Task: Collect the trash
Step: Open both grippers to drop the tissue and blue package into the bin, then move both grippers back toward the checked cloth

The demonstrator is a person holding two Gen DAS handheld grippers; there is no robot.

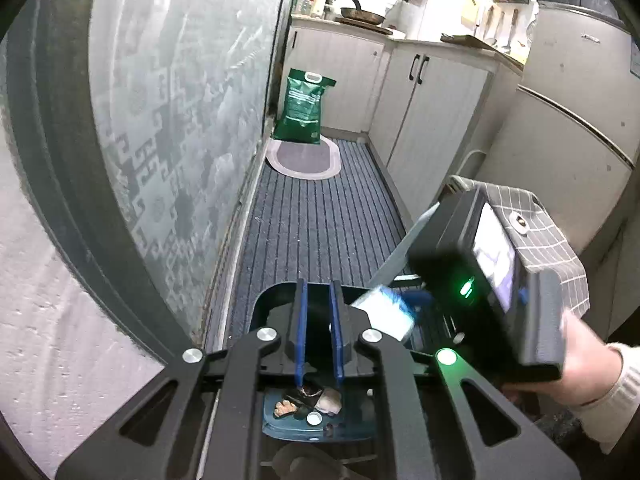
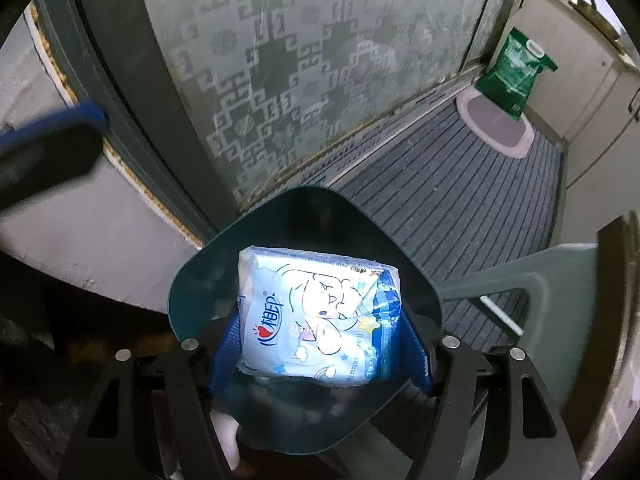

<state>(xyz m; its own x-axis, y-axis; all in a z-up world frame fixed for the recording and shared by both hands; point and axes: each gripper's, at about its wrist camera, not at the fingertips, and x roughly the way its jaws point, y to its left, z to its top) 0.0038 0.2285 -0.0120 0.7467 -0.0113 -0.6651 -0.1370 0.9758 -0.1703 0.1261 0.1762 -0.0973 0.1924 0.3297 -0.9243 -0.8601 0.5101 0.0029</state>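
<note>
A dark teal bin stands on the floor below both grippers. At its bottom lie scraps and a bottle cap, seen in the left wrist view. My right gripper is shut on a white and blue tissue packet and holds it over the bin's mouth. The same packet shows in the left wrist view, just right of my left gripper. The left gripper's blue pads stand almost together with nothing between them, above the bin's rim.
A frosted patterned glass door runs along the left. Striped floor matting leads to an oval mat and a green bag. White cabinets and a fridge line the right. A grey plastic stool stands beside the bin.
</note>
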